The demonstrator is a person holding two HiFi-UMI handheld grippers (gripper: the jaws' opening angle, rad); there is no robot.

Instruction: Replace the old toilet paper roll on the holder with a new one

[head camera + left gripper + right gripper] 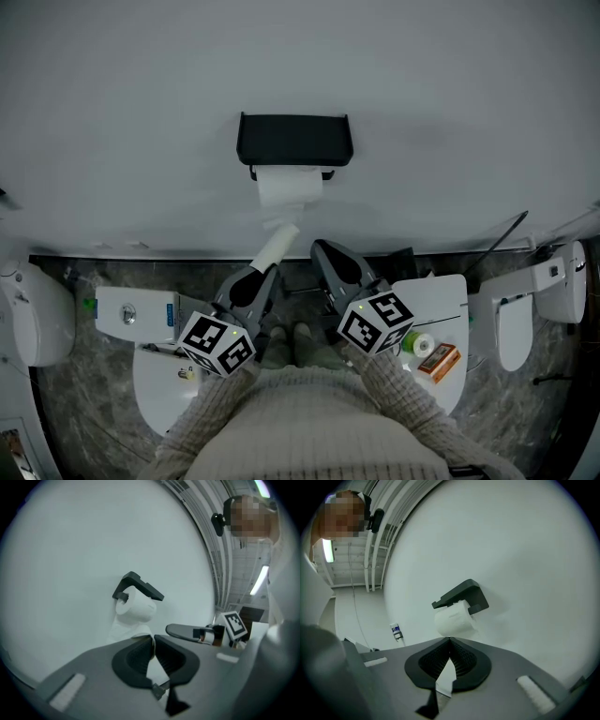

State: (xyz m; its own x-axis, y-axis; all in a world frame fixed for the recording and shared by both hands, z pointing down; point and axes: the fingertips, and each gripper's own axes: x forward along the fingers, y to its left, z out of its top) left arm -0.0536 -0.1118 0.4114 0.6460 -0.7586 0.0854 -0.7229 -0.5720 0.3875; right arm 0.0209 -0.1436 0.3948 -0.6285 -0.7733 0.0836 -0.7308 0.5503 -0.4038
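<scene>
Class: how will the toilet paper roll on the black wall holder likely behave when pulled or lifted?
The toilet paper roll looks like soft wound paper, so probably light and easily squashed. Hanging under the black holder, it would likely spin when tugged. Its loose tail, pinched in the left hand-held gripper, looks floppy and may tear.

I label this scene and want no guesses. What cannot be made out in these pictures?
- Head view: the lid of the holder hides the top and spindle of the roll.
- Head view: the small items at the right are too small to name.
- Left gripper view: the paper tail ends hidden between the shut jaws.
</scene>
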